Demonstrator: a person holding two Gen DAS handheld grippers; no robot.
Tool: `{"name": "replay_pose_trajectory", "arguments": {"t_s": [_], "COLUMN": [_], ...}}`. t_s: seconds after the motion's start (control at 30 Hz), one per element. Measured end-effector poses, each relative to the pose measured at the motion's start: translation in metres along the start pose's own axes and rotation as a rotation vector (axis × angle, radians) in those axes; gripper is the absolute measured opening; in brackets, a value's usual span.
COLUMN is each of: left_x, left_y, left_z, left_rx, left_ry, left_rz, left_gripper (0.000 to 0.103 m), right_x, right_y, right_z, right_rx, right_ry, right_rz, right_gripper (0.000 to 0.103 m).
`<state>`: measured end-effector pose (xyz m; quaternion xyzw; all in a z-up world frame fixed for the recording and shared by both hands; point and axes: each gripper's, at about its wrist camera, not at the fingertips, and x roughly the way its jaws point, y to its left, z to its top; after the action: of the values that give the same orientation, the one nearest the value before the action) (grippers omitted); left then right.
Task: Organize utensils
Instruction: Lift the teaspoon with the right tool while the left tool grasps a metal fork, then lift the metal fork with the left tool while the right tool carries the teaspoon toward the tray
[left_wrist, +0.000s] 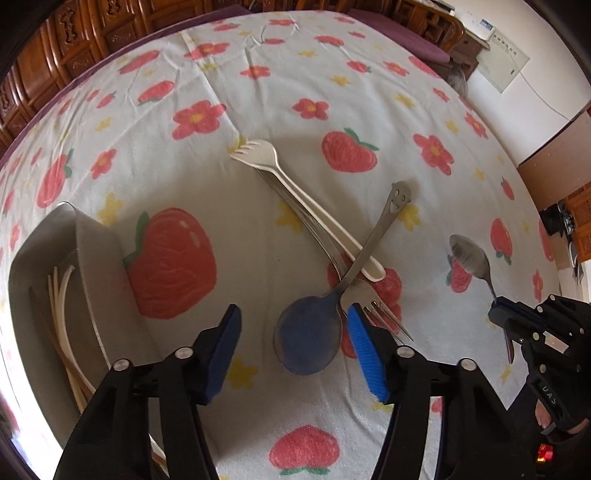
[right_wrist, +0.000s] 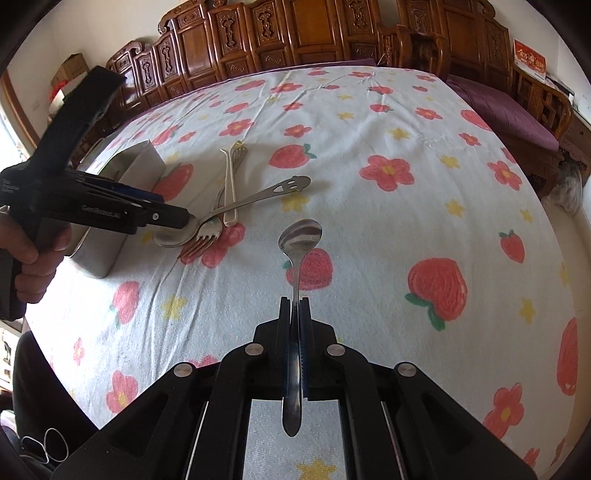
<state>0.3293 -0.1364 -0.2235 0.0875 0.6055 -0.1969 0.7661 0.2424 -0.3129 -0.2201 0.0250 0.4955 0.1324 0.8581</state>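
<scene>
My left gripper is open, its fingers on either side of the bowl of a large metal spoon with a smiley-face handle end. A metal fork and a cream plastic fork lie crossed with it on the strawberry-print tablecloth. My right gripper is shut on a small metal spoon, held above the cloth, bowl pointing away. That gripper and spoon also show in the left wrist view.
A grey metal utensil bin stands at the left and holds cream chopsticks; it also shows in the right wrist view. Carved wooden furniture lines the far edge. A purple cushion lies at the right.
</scene>
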Motion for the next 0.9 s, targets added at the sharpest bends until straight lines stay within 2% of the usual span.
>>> {"name": "replay_pose_trajectory", "arguments": {"t_s": [0.1,0.37,0.43,0.53,0.63,0.73,0.9], "left_x": [0.006,0.007,0.006,0.001,-0.012,-0.023,-0.041], "left_y": [-0.001,-0.003,-0.005,-0.003,-0.003,-0.009,-0.017], "left_z": [-0.001,-0.01,-0.013,-0.017,-0.024,-0.03,-0.05], "left_rx": [0.002,-0.024,-0.026,-0.052,-0.082,-0.076,-0.071], "left_ry": [0.022,0.002,-0.006,-0.014,-0.042,-0.074,-0.117], "left_rz": [0.003,0.03,0.059,0.057,0.052,0.065,0.104], "left_gripper": [0.047,0.046,0.033,0.017,0.006,0.002,0.001], "right_x": [0.0,-0.001,-0.002,-0.004,-0.006,-0.008,-0.007], "right_y": [0.0,-0.005,-0.005,-0.005,-0.005,-0.005,-0.004], "right_z": [0.0,0.004,0.003,0.003,0.003,0.003,0.002], "right_rx": [0.002,0.008,0.002,0.001,-0.001,0.003,0.002], "right_ry": [-0.005,-0.006,-0.006,-0.008,-0.013,-0.017,-0.01], "right_rz": [0.008,0.027,0.022,0.018,0.015,0.021,0.027], "right_gripper": [0.006,0.006,0.006,0.006,0.006,0.006,0.006]}}
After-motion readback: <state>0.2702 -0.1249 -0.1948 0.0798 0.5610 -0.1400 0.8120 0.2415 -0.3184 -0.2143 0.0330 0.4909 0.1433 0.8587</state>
